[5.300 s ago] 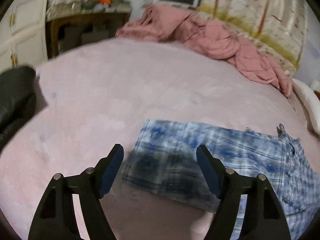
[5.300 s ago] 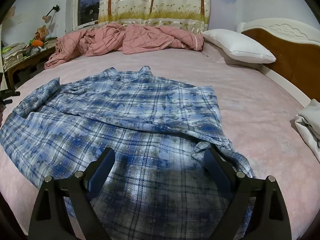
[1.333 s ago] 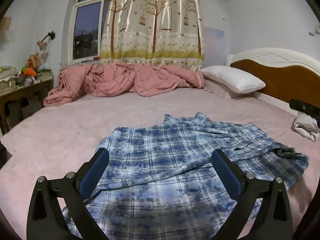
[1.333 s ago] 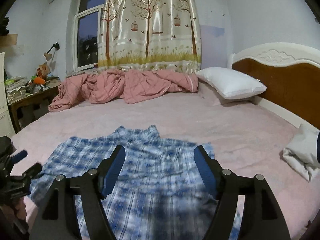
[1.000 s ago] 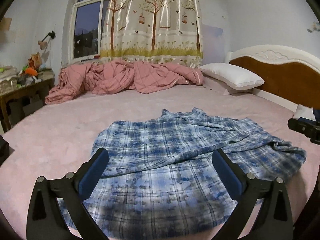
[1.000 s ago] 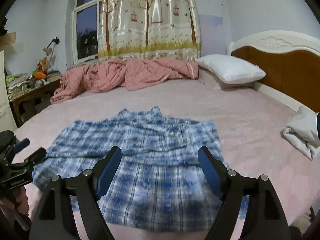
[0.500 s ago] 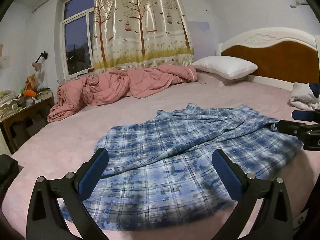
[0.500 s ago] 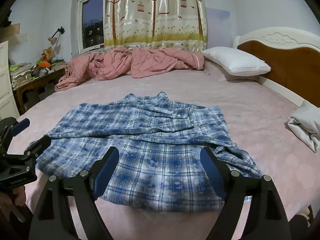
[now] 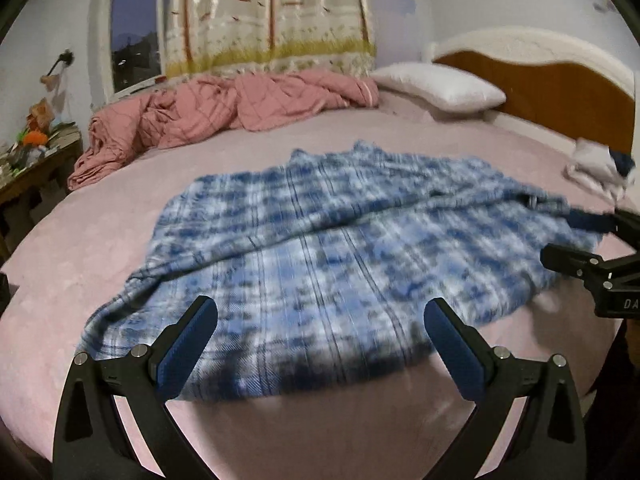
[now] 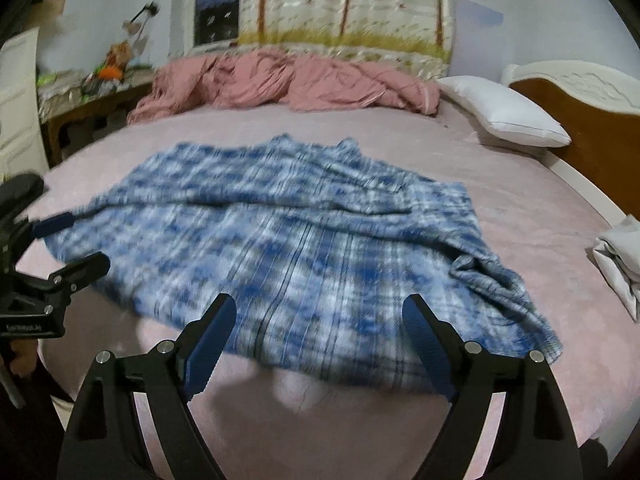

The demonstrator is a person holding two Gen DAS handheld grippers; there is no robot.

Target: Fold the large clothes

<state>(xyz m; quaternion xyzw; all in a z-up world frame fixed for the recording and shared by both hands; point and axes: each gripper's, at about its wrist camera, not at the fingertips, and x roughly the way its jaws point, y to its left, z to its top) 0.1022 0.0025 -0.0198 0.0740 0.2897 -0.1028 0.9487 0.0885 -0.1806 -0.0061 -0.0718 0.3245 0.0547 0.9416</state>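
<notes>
A blue plaid shirt (image 9: 332,256) is spread over the middle of the pink bed (image 9: 100,240), its hem drawn toward the near edge and its collar turned toward the far edge. The cloth is creased, and a bunched sleeve is seen on its right side in the right wrist view (image 10: 500,284). The left gripper (image 9: 320,320) is held above the near edge with its jaws spread wide; nothing is held between them. The right gripper (image 10: 318,312) is likewise held wide apart and empty over the hem. In the left wrist view the right gripper is seen at the right edge of the bed, beside the shirt's side. A rumpled pink quilt (image 9: 224,108) is heaped along the far edge, and a white pillow (image 9: 440,88) is laid beside the wooden headboard (image 9: 560,92). A folded white cloth (image 10: 620,256) is placed at the right edge of the bed. Both views are blurred.
</notes>
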